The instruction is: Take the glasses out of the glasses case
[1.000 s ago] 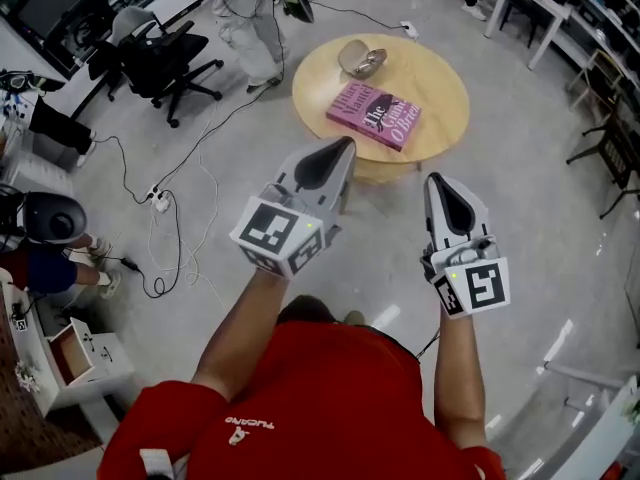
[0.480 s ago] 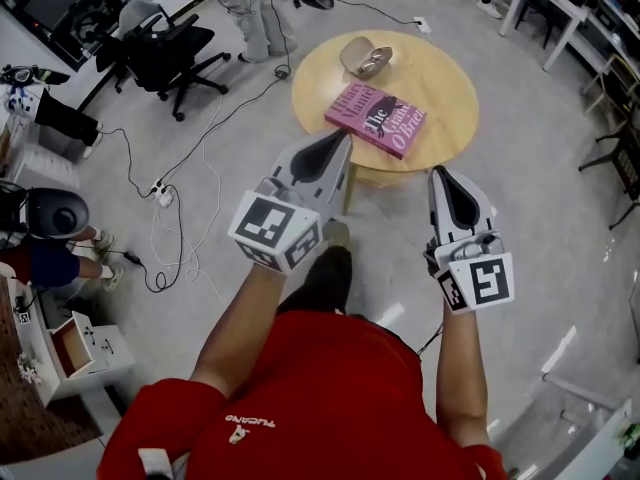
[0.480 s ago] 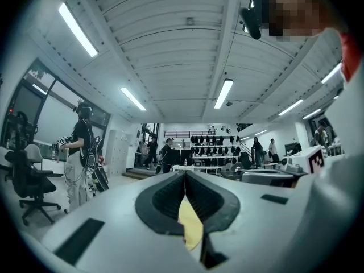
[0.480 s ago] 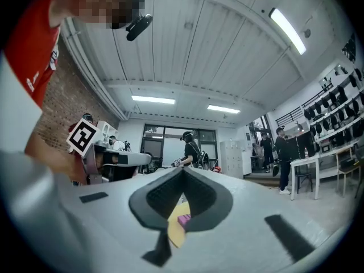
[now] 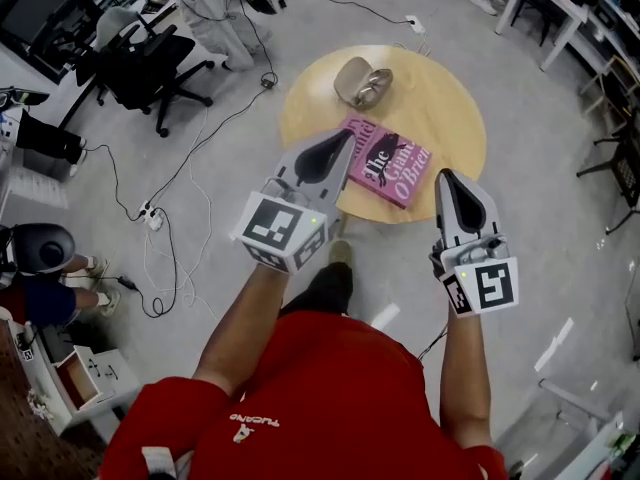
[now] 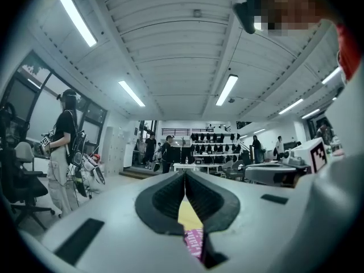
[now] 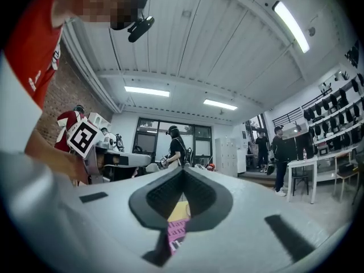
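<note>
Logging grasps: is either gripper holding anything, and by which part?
Nothing is held. The left gripper and right gripper both have jaws shut and empty, apart from the glasses case on the table.

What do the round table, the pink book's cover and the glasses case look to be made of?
Round table: light wood or veneer, matt, with an even pale tan top.
Pink book: printed paper cover, judging by the lettering.
Glasses case: a rigid-looking greyish shell; too small to tell more.
</note>
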{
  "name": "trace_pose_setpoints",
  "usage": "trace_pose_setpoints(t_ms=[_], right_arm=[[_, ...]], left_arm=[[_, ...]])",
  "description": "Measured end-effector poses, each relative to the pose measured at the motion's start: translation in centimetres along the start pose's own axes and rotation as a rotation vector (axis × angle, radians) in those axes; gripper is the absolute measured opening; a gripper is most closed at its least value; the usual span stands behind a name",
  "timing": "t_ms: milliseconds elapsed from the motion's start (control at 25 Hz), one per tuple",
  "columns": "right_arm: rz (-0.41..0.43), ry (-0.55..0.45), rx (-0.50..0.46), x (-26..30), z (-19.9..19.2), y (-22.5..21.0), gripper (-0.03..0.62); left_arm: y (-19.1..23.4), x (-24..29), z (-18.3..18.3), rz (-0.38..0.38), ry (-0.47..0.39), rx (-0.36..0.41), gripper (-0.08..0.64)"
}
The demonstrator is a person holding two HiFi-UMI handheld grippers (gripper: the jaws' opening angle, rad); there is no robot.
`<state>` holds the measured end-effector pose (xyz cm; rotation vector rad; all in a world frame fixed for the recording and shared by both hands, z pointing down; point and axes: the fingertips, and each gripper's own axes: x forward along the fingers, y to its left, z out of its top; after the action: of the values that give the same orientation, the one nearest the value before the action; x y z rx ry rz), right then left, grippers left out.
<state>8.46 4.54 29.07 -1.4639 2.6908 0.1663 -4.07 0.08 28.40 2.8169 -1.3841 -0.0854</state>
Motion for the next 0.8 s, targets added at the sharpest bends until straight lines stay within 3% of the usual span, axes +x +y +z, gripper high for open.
trace_pose_setpoints(t_ms=[440, 800], right_arm=[[-0.064, 0.056, 0.001, 14.3, -2.6, -6.2, 0.005], [-0.107, 0.118, -0.008, 20.0, -4.5, -8.6, 0.005]], left_arm=[[11.1, 11.5, -3.2, -0.082, 0.081, -0.035, 0.012], [15.2, 17.8, -8.0, -0.153, 0.205, -0.082, 0.014]])
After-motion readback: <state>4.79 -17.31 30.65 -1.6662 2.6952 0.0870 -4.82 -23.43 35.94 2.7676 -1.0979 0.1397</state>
